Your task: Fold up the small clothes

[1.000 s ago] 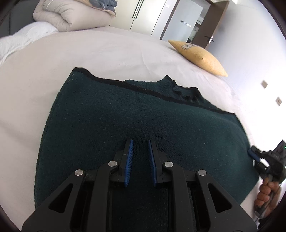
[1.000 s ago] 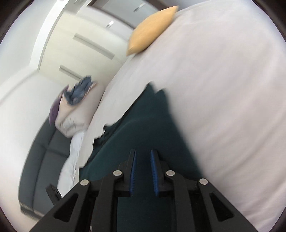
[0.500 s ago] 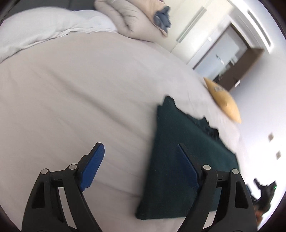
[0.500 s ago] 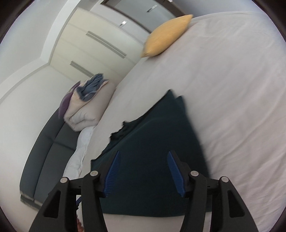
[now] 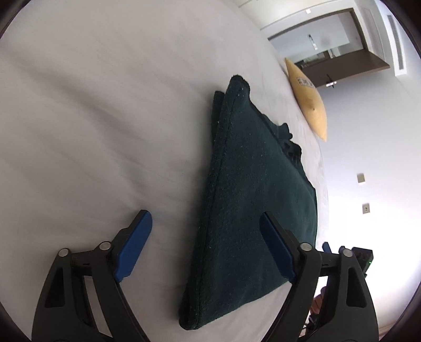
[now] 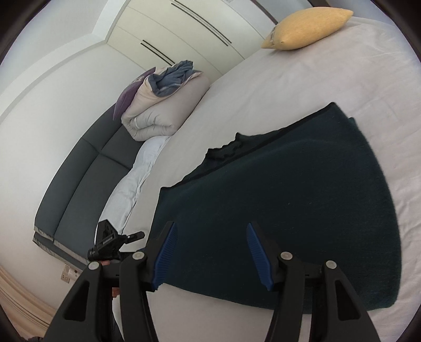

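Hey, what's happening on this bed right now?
A person is folding a dark green sweater on the bed with a handheld gripper in each hand. The sweater lies folded over on itself, its collar showing at the far edge. Both the left gripper and the right gripper are open and hold nothing, poised over the sweater's near end. A yellow pillow and a rolled duvet sit farther off.

Sweater (image 6: 284,194) lies on the bed (image 6: 329,76) — pillow (image 6: 305,25) beyond it, duvet (image 6: 163,110) at the bed's edge.
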A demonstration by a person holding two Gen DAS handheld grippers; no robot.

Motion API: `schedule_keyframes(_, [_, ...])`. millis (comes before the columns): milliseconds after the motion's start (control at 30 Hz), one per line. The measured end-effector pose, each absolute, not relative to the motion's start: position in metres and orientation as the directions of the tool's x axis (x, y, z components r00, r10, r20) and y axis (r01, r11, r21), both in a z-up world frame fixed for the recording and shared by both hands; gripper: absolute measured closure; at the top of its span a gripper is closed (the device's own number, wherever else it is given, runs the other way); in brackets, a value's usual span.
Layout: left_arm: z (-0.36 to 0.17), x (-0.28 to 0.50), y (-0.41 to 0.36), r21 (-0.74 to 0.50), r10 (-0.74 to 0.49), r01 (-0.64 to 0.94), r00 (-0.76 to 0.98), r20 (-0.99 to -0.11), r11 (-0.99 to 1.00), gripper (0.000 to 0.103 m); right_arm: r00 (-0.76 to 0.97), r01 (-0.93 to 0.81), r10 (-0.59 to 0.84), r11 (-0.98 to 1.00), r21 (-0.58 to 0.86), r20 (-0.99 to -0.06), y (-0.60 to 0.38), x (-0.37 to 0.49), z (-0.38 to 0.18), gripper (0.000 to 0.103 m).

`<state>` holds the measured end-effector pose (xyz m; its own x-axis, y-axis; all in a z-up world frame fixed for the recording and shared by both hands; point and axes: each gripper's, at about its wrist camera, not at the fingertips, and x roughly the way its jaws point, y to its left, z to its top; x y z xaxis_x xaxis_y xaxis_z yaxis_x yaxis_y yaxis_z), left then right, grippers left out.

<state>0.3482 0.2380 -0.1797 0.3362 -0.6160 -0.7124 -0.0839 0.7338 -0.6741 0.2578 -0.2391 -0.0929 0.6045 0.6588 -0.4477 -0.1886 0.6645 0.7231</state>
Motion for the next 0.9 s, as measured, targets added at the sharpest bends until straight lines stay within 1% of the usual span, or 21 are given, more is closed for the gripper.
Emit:
schedule_keyframes(33, [-0.180,0.350,0.238,-0.678,-0.624,-0.082,0.323,-0.712,0.731,0.034,0.596,-0.194,0.666,0.661,0.725,-0.449,-0.235,0.259,-0.094,0.044])
schedule_keyframes(67, [-0.182,0.352,0.237,-0.691,-0.640,-0.087,0.307,-0.704,0.718,0.039,0.586,-0.198,0.673,0.659,0.725,-0.451,-0.231,0.260,-0.095,0.044])
schedule_keyframes(133, [-0.187,0.352,0.237,-0.730,-0.683,-0.101,0.283,-0.673,0.676,0.053,0.571,-0.203,0.680,0.660,0.723,-0.460,-0.223,0.263,-0.098,0.044])
schedule_keyframes(233, [-0.194,0.351,0.229,-0.747,-0.713,-0.099,0.237,-0.659,0.658,0.054,0.550,-0.214,0.688,0.665,0.715,-0.474,-0.210,0.266,-0.099,0.044])
schedule_keyframes(400, [-0.198,0.350,0.227,-0.768,-0.733,-0.116,0.238,-0.637,0.630,0.054,0.511,-0.239,0.700,0.674,0.699,-0.499,-0.190,0.276,-0.098,0.044])
schedule_keyframes(467, [-0.199,0.346,0.224,-0.772,-0.741,-0.111,0.227,-0.632,0.625,0.060,0.497,-0.238,0.700,0.679,0.694,-0.514,-0.183,0.281,-0.099,0.044])
schedule_keyframes(500, [-0.200,0.344,0.224,-0.772,-0.741,-0.111,0.224,-0.633,0.626,0.069,0.492,-0.237,0.701,0.679,0.695,-0.517,-0.180,0.283,-0.099,0.044])
schedule_keyframes(533, [-0.202,0.341,0.225,-0.770,-0.739,-0.113,0.222,-0.636,0.628,0.071,0.489,-0.238,0.702,0.678,0.696,-0.518,-0.178,0.285,-0.099,0.044])
schedule_keyframes(567, [-0.204,0.338,0.226,-0.777,-0.746,-0.115,0.225,-0.627,0.619,0.072,0.486,-0.238,0.702,0.679,0.695,-0.520,-0.176,0.286,-0.099,0.044])
schedule_keyframes(600, [-0.206,0.334,0.230,-0.793,-0.760,-0.121,0.232,-0.607,0.597,0.074,0.485,-0.238,0.702,0.680,0.694,-0.521,-0.175,0.287,-0.100,0.044])
schedule_keyframes(633, [-0.209,0.330,0.233,-0.800,-0.765,-0.126,0.237,-0.598,0.586,0.079,0.484,-0.238,0.704,0.677,0.696,-0.520,-0.174,0.287,-0.100,0.044])
schedule_keyframes(700, [-0.214,0.325,0.237,-0.808,-0.769,-0.140,0.249,-0.589,0.573,0.085,0.480,-0.238,0.706,0.676,0.698,-0.520,-0.173,0.287,-0.102,0.044])
schedule_keyframes(800, [-0.216,0.323,0.237,-0.815,-0.774,-0.145,0.257,-0.579,0.562,0.087,0.473,-0.219,0.702,0.679,0.701,-0.532,-0.174,0.289,-0.108,0.044])
schedule_keyframes(900, [-0.216,0.323,0.234,-0.815,-0.775,-0.143,0.254,-0.578,0.561,0.087,0.474,-0.199,0.707,0.666,0.719,-0.524,-0.177,0.292,-0.112,0.044])
